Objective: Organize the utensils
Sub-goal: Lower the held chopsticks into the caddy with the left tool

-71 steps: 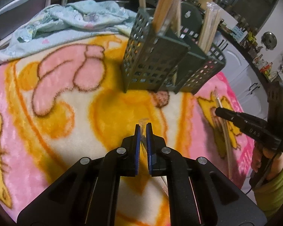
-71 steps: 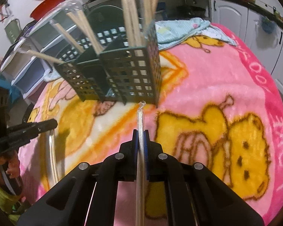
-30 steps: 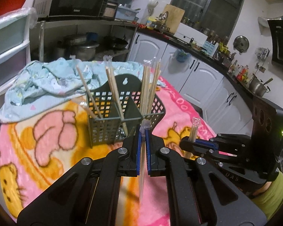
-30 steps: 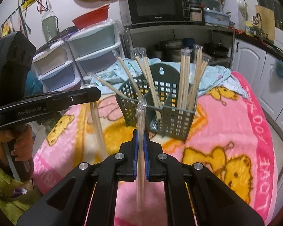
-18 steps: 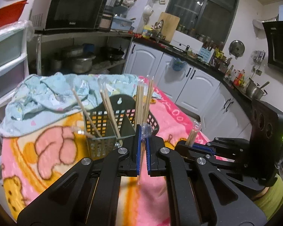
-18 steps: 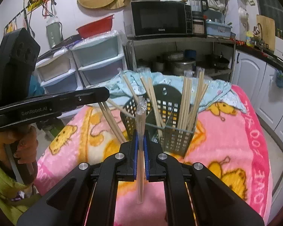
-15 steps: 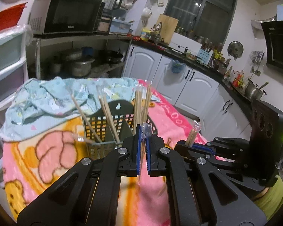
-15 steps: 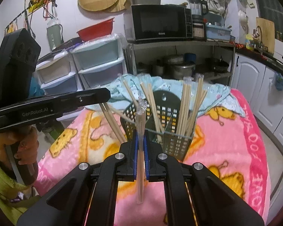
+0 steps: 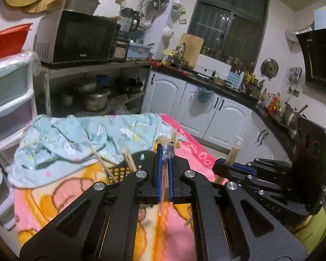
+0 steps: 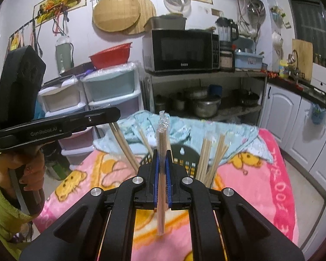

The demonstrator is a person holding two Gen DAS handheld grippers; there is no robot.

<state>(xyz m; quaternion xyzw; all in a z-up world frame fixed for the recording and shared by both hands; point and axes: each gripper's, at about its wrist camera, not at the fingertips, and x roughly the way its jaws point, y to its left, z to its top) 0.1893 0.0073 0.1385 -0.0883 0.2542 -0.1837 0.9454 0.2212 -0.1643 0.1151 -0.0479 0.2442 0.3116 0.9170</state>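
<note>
step: we carry wrapped chopsticks | left tool [image 9: 165, 171] clamps pair [image 9: 163, 193], right tool [image 10: 162, 180] clamps pair [image 10: 162, 169] | next: lower both into basket [image 10: 184, 152] ahead

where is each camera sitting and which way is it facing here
Left wrist: sits on the left tongs, shut on wrapped chopsticks, facing the window and white cabinets; the right tongs show at right.
Right wrist: sits on the right tongs, shut on their own wrapped chopsticks, facing the microwave and drawers; the left tongs and hand show at left.
Shared: the green basket, blue cloth, pink blanket.
</note>
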